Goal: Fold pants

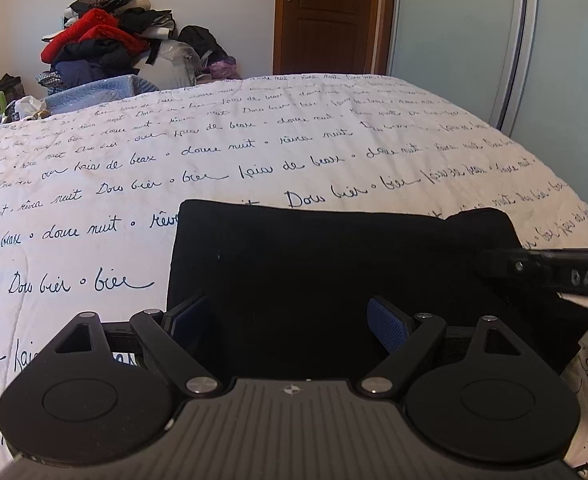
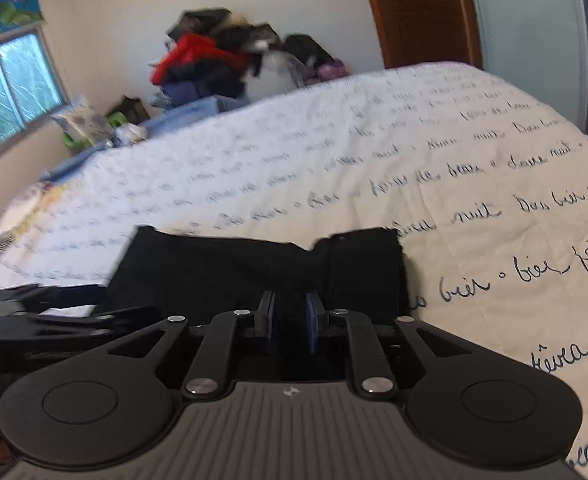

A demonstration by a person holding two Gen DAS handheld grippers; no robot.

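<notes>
Pants point(image 1: 334, 272), black, lay folded into a compact rectangle on the bedspread point(image 1: 254, 148), a white quilted cover printed with dark handwritten script. From the left wrist view I noted the fold's far edge running straight, with one corner at the far right raised in a slight hump. From the right wrist view the same far edge showed a shallow notch between a wider left portion and a narrower right portion.

I held the left gripper point(image 1: 290, 320) low over the near part of the pants, its jaws standing wide apart with black cloth visible between the blue pads point(image 1: 388, 322); I could not tell whether the pads touched the fabric. The right gripper point(image 2: 290, 316) sat over the near right portion of the pants, its jaws drawn nearly together with a narrow gap between them and nothing that I could make out in that gap. In the left wrist view it entered from the right edge, over the right end of the fold.

Beyond the bed I recorded a heap of clothes point(image 1: 106, 40) against the wall, a brown wooden door point(image 1: 326, 16), and, in the right wrist view, a window point(image 2: 10, 92).
</notes>
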